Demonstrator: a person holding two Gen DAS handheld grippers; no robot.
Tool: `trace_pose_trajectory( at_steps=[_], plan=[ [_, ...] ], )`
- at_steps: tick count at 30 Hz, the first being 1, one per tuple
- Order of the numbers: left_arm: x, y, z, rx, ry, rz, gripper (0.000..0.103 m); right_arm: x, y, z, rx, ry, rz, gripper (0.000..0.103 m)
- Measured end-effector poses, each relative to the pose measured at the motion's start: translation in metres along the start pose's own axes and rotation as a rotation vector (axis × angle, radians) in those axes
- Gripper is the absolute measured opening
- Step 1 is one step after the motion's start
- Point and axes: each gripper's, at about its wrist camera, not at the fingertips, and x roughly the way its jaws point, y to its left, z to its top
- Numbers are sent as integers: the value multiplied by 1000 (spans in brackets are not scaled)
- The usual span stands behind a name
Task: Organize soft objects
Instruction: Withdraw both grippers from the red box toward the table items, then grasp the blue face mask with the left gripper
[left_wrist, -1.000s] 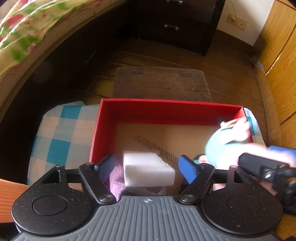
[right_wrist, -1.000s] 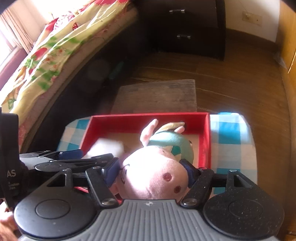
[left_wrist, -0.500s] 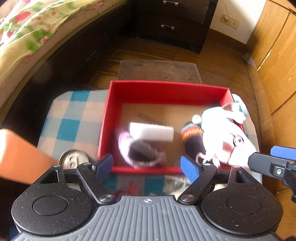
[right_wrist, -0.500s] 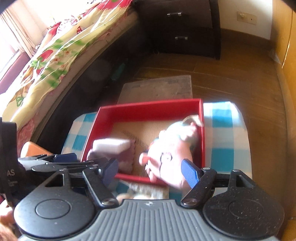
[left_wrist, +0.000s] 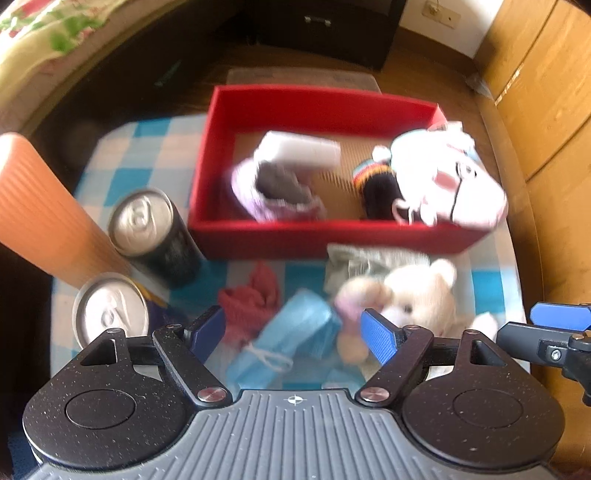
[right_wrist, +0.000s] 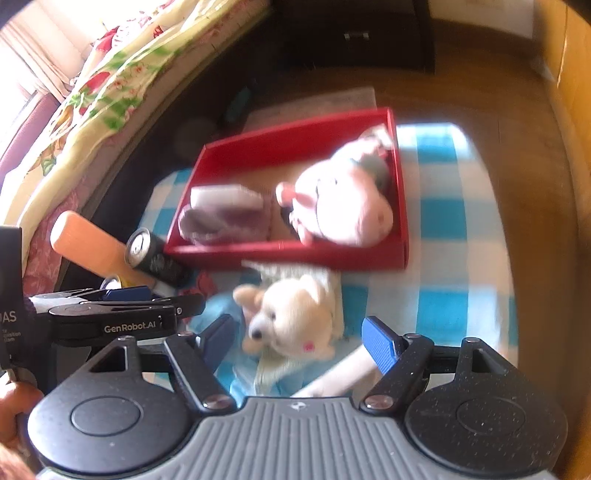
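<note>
A red box (left_wrist: 317, 238) (right_wrist: 280, 254) stands on a blue checked cloth. In it lie a white sponge (left_wrist: 299, 151) (right_wrist: 221, 195) on a purple sock (left_wrist: 280, 195), a black striped sock (left_wrist: 376, 184) and a pink pig plush (left_wrist: 450, 181) (right_wrist: 343, 203). In front of the box lie a cream teddy bear (left_wrist: 413, 295) (right_wrist: 295, 314), a red cloth (left_wrist: 251, 299), a blue cloth (left_wrist: 291, 332) and a grey cloth (left_wrist: 369, 258). My left gripper (left_wrist: 293, 330) is open and empty above the blue cloth. My right gripper (right_wrist: 299, 338) is open and empty above the bear.
Two drink cans (left_wrist: 147, 229) (left_wrist: 110, 314) and an orange ribbed cylinder (left_wrist: 40, 206) stand left of the box. A bed (right_wrist: 92, 92) lies to the left, a dark dresser (left_wrist: 325, 26) behind, wooden cabinets (left_wrist: 546, 92) at right.
Both grippers let go of the sponge and the pig plush into the box, then drew back toward the front. The cloths, cans and bear have come into view.
</note>
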Motion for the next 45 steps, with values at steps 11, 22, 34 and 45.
trace_pose_trajectory(
  at_steps=[11, 22, 34, 45],
  plan=[
    [19, 2, -13, 1, 32, -31, 78, 17, -9, -20, 29, 40, -8, 55],
    [60, -2, -7, 79, 47, -88, 77, 31, -24, -31, 91, 86, -3, 56],
    [64, 28, -42, -12, 193, -118, 33, 49, -31, -40, 172, 125, 32, 57],
    [54, 14, -68, 8, 179, -114, 22, 76, -18, -43, 178, 121, -24, 60]
  ],
)
